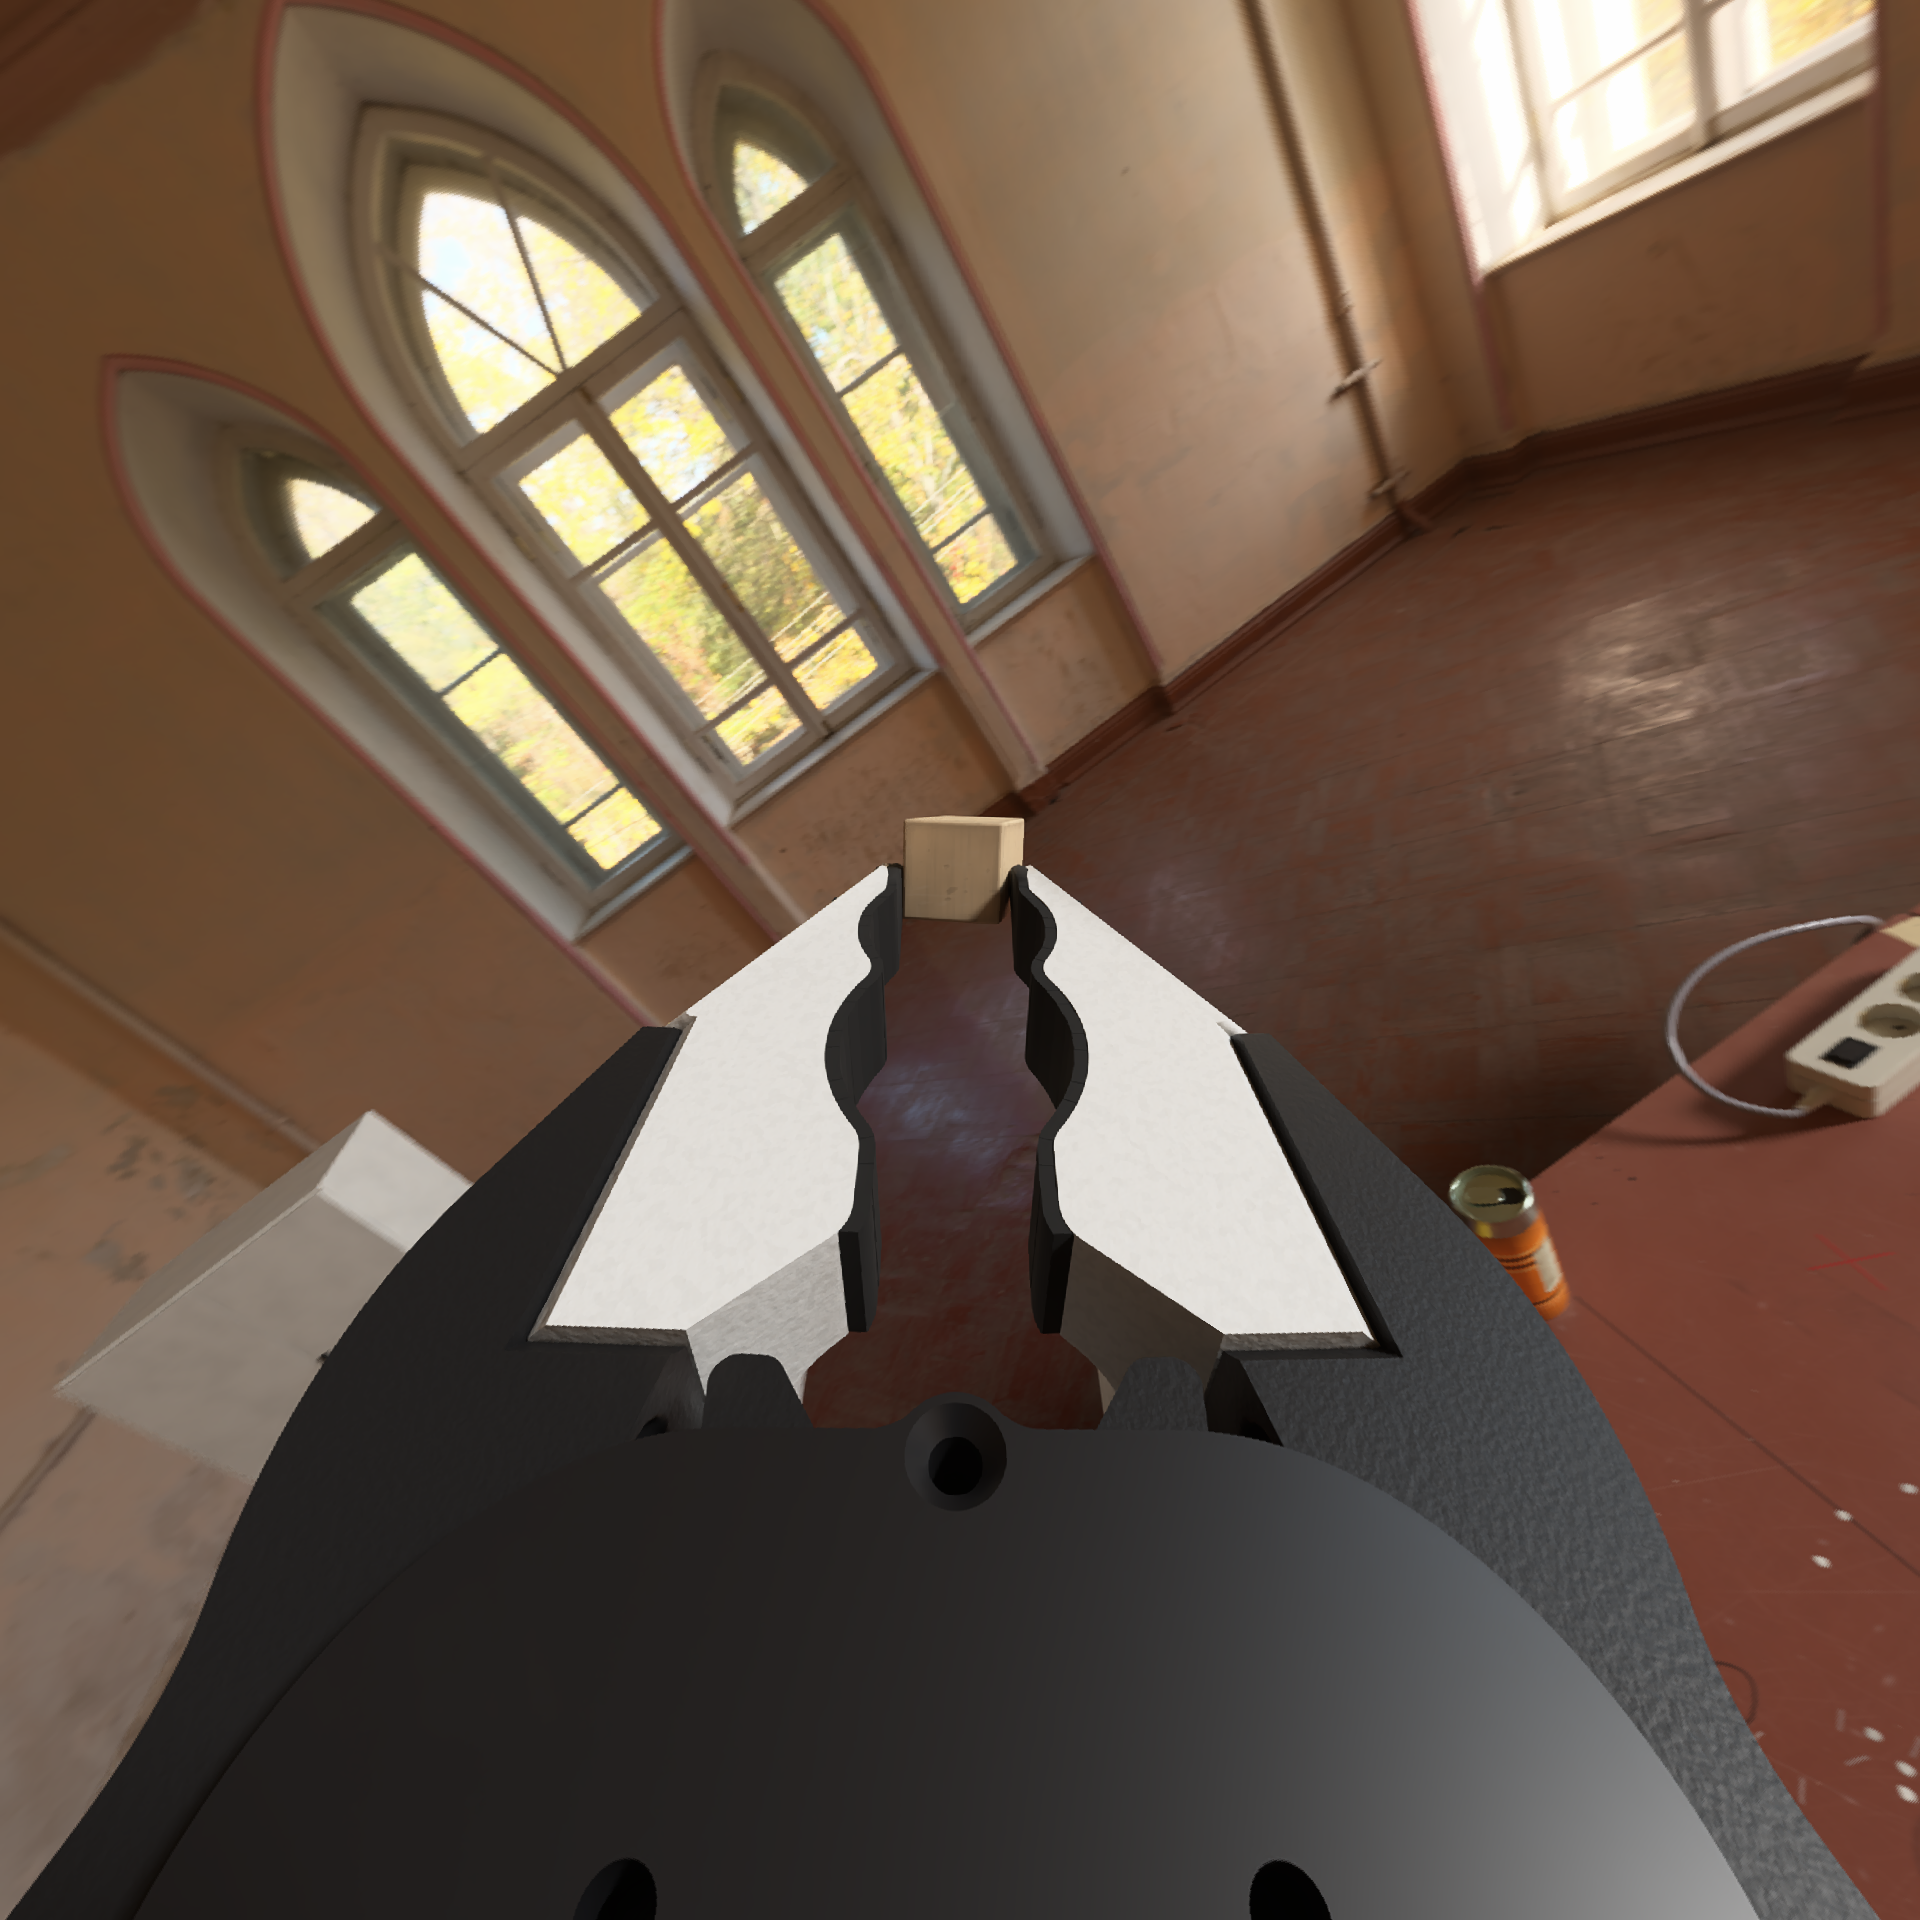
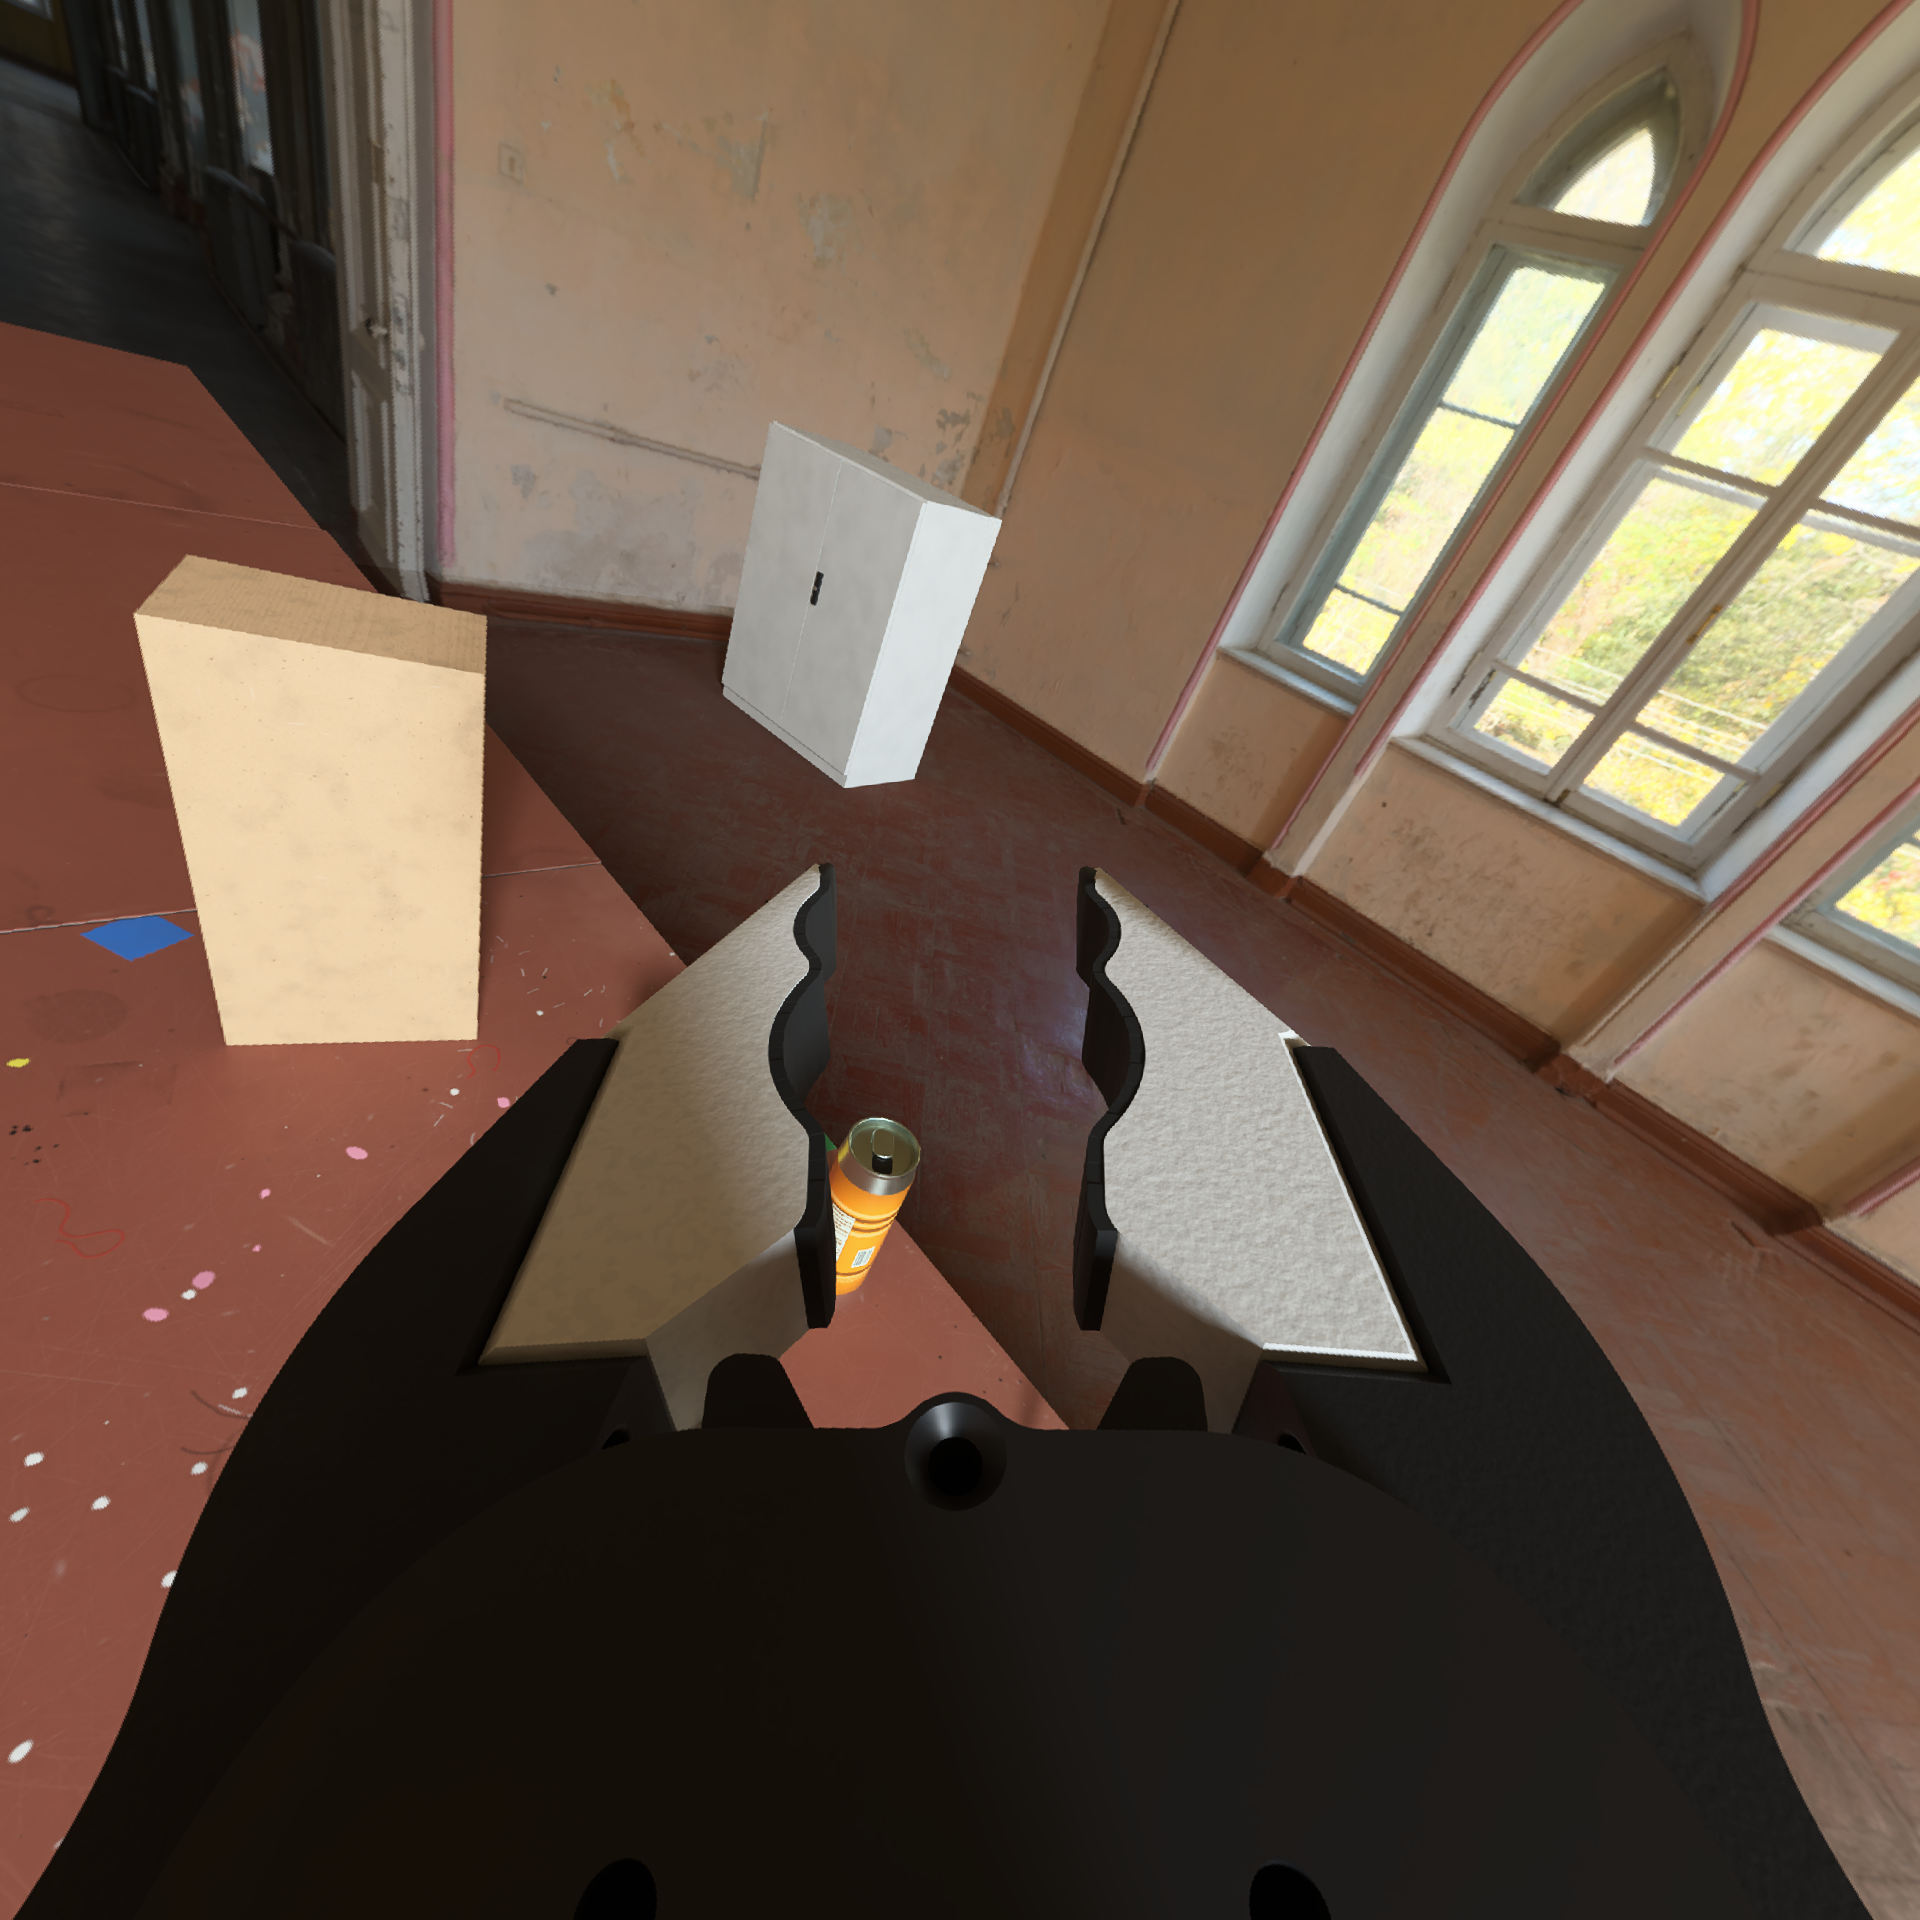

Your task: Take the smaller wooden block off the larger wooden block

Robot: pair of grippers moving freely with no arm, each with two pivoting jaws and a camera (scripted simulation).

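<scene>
Risk: smaller wooden block (image 1: 958,871) pinched only at tips of left hand-held gripper (image 1: 954,896), could slip out w/ any jolt. Right hand-held gripper (image 2: 954,883) open, empty, near larger wooden block (image 2: 327,821).

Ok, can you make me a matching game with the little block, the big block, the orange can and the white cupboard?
Things:
1. smaller wooden block
2. larger wooden block
3. orange can
4. white cupboard

Places:
A. stands on the table, nothing on top
B. by the far wall
C. held at the left gripper tips
D. at the table's corner

Pairs: 1-C, 2-A, 3-D, 4-B
</scene>
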